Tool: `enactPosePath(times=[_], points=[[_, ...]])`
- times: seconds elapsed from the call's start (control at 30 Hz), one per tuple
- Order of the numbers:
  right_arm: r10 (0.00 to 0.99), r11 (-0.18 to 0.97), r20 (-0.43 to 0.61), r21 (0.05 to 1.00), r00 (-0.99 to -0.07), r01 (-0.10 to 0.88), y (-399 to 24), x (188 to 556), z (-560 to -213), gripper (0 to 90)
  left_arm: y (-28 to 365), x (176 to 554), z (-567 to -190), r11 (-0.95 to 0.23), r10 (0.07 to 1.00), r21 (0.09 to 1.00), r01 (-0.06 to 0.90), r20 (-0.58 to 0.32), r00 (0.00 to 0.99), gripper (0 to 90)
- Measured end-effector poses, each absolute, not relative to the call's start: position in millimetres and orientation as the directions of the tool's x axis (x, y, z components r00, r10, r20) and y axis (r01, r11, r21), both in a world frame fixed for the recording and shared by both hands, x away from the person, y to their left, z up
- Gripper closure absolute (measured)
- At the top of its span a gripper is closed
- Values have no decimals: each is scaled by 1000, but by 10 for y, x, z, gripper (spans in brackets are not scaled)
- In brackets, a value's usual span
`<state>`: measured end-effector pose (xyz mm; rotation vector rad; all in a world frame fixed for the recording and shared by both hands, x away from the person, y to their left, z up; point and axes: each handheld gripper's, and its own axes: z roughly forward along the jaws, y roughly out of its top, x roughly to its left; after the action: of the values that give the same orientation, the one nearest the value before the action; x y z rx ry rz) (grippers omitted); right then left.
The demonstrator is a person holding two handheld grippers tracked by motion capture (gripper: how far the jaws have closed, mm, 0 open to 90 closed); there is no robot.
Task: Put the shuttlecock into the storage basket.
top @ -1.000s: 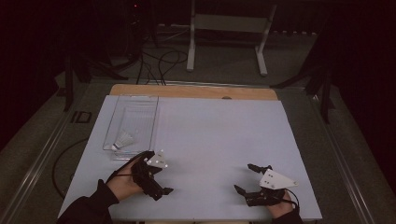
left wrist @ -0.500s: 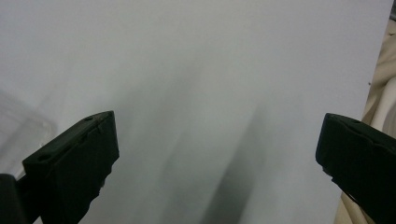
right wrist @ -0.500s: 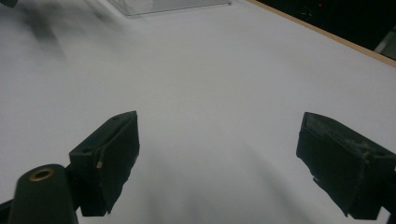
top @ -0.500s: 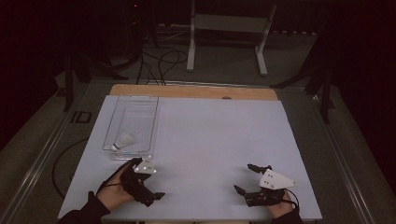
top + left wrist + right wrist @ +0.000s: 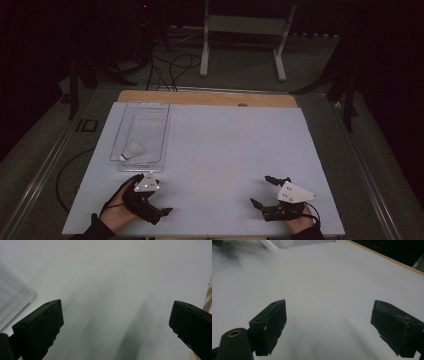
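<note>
A: Starting at the near edge of the white table top (image 5: 225,165), what sits closest to the person?

B: The two hand-held tools. The left black two-jaw gripper (image 5: 150,202) lies low near the front left corner, held in a dark-gloved left hand (image 5: 120,207), its grey plate facing up. The right black two-jaw gripper (image 5: 264,192) rests near the front right, held by the right hand (image 5: 299,222).

A: How do their jaws stand?

B: Both are spread wide and grasp nothing. In the left gripper view the two black jaws rise far apart with bare white surface between them; the right gripper view shows the same, wide jaws over bare table.

A: And the thing being worked with?

B: A white feathered shuttlecock (image 5: 132,150) lies inside a clear rectangular plastic tray (image 5: 162,130), in its near end, toward the tray's left wall. The tray sits on the left part of the table, just beyond the left gripper. The shuttlecock is apart from that gripper, beyond it, with the tray's near wall between them. It is well apart from the right gripper, off across the table.

A: Do the gripper cameras catch the tray?

B: Yes. A rounded corner of it (image 5: 15,300) shows at the left edge of the left gripper view, just beside the left jaw. The right gripper view has its near wall (image 5: 304,242) at the top, far off.

A: Farther still?

B: A bare wooden strip (image 5: 210,97) along the table's far edge, then a dark floor with cables (image 5: 170,67) and a pale metal stand (image 5: 242,30).
</note>
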<state>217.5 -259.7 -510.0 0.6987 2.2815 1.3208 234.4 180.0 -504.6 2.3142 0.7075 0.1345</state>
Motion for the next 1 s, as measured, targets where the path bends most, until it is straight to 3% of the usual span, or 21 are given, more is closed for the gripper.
enactPosePath(times=[0.43, 1.0], points=[[604, 428, -102, 878, -791, 213, -2594, 2175, -5101, 129, 1886, 2347, -5238, -532, 540, 682, 502, -184, 821, 1], [596, 438, -107, 874, -796, 211, -2583, 2176, -5104, 130, 1930, 2298, -5258, -462, 649, 741, 487, -92, 755, 1]])
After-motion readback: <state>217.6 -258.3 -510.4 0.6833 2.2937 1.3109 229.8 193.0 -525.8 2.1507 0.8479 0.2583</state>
